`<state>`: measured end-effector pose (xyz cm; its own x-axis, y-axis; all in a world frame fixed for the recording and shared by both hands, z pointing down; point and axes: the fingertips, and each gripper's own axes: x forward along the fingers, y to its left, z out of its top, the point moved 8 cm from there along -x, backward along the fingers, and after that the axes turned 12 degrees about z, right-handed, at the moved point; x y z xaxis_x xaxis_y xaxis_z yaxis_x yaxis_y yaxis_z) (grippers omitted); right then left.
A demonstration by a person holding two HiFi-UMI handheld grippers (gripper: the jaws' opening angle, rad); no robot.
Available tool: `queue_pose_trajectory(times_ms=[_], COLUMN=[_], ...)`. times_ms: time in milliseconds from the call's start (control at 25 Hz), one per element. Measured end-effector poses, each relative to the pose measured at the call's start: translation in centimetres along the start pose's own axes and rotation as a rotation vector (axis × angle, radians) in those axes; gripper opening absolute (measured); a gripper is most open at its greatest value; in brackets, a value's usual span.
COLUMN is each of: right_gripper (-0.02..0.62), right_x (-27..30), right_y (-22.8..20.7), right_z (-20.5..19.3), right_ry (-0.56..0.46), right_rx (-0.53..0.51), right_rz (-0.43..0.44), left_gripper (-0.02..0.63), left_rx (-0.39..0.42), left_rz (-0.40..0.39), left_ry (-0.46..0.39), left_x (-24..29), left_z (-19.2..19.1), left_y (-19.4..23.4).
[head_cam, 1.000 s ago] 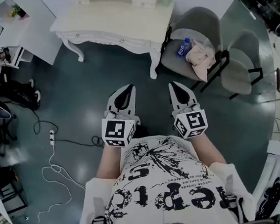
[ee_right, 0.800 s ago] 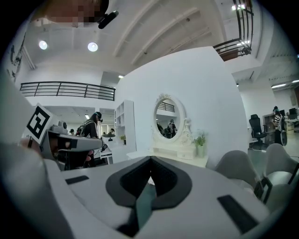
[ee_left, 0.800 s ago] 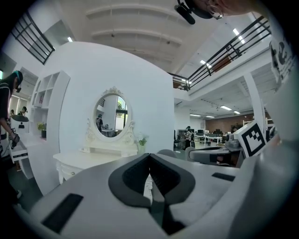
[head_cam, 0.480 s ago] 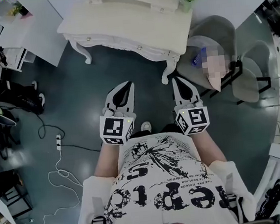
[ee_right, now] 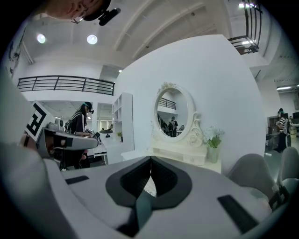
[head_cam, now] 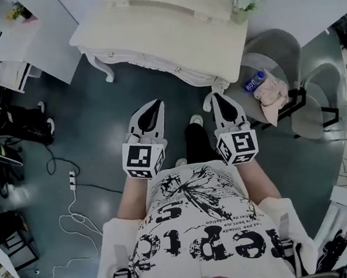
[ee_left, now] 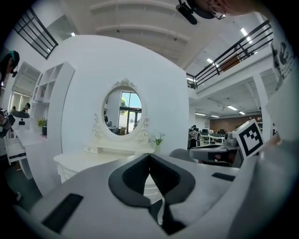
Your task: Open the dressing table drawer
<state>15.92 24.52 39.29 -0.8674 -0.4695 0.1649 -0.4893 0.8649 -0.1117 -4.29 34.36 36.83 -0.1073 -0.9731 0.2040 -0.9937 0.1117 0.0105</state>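
The white dressing table [head_cam: 150, 33] stands ahead at the top of the head view, its drawer front [head_cam: 147, 63] carrying two small knobs [head_cam: 178, 70]. My left gripper [head_cam: 156, 105] is held level just short of the front edge, jaws shut and empty. My right gripper [head_cam: 216, 96] is beside it near the table's right leg [head_cam: 209, 102], also shut on nothing. In the left gripper view the shut jaws [ee_left: 149, 157] point at the table and its oval mirror [ee_left: 122, 112]. The right gripper view shows its shut jaws [ee_right: 151, 158] below the same mirror [ee_right: 173, 114].
Two grey chairs [head_cam: 278, 47] stand to the right of the table, one holding a water bottle [head_cam: 253, 84] and a pink cloth [head_cam: 272, 96]. A vase of flowers [head_cam: 243, 1] sits on the tabletop. A power strip with cable [head_cam: 72, 178] lies on the floor at left.
The person has walked toward the dressing table; it has drawn closer in the head view, and both grippers, still shut, now reach nearly to its front edge.
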Motion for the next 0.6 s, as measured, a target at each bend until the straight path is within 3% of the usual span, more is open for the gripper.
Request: queue_pose_trajectory(times_ms=[360, 600], right_gripper=[0.017, 0.018], right_x=[9.2, 14.4], right_y=[-10.4, -18.2], right_z=[3.0, 5.0], right_ry=[0.002, 0.001], right_rx=[-0.013, -0.015], right_rz=[0.035, 0.040], left_gripper=[0.018, 0.020], left_rx=[-0.001, -0.001], left_rz=[0.063, 0.062], left_ry=[-0.005, -0.014], left_x=[12.4, 21.7], left_z=[3.7, 5.9], left_y=[1.9, 1.4])
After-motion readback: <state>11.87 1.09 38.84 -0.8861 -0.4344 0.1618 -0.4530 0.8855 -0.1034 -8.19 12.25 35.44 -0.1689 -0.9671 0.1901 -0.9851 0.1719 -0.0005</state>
